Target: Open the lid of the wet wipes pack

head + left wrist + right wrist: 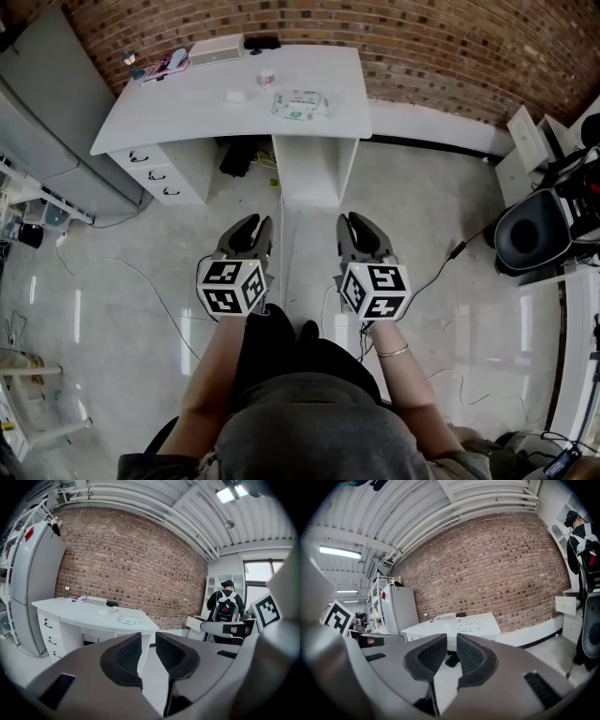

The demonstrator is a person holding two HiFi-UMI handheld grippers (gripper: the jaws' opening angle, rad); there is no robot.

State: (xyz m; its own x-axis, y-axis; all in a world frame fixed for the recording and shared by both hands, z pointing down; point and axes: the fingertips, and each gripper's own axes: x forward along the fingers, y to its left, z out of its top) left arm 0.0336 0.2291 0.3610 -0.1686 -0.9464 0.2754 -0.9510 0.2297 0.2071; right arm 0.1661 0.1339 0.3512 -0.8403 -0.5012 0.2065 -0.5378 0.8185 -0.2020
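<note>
The wet wipes pack (301, 104), white with green print, lies flat on the white desk (187, 112) near its right end, far ahead of both grippers. It also shows as a small flat pack (128, 619) in the left gripper view and as the same pack (469, 628) in the right gripper view. My left gripper (251, 225) and right gripper (358, 223) hang side by side over the floor, well short of the desk. In each gripper view the left gripper (148, 637) and right gripper (451, 638) show a narrow gap between the pads, with nothing in it.
A grey fridge (47, 112) stands left of the desk, whose drawers (155, 173) sit below its left end. A white box (216, 50), a small cup (267, 78) and a round white item (235, 96) share the desktop. A black chair (530, 234) stands right; a person with a backpack (226, 611) stands beyond.
</note>
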